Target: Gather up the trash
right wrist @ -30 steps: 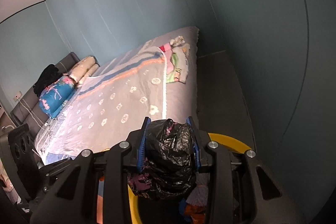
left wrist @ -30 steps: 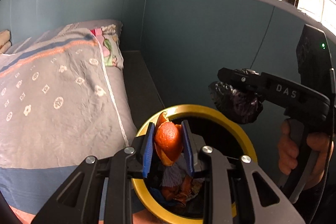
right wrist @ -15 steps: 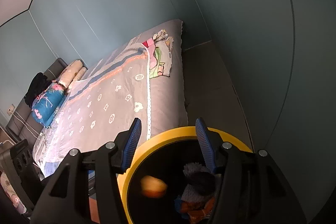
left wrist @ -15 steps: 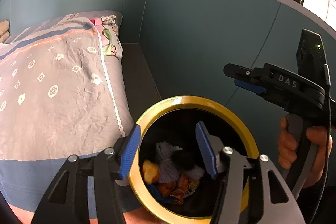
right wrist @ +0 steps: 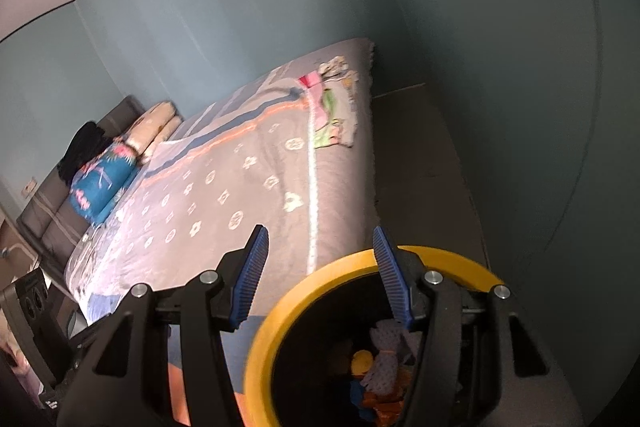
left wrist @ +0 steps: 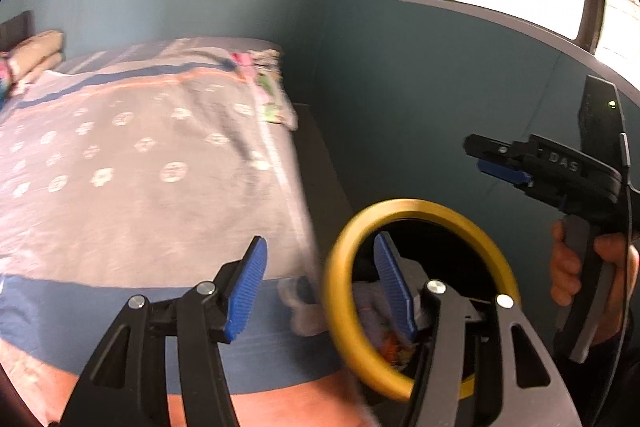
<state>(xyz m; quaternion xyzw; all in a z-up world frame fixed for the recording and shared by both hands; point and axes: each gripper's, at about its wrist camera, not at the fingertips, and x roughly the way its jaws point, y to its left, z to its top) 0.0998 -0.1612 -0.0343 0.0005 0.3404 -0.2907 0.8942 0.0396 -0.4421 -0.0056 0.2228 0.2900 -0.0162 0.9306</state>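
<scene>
Bin, one, yellow-rimmed, standing upright beside bed, mouth facing upward, trash lying inside. Tongs, two: left tongs and right tongs both hanging released, gripping nothing.

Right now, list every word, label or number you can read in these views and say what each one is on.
"DAS": pale letters on the black body of the right tool, seen from the left wrist view.
The bedspread carries only flower-like motifs, no lettering.
Nothing else readable: the trash in the yellow-rimmed bin is too blurred for any print.
</scene>
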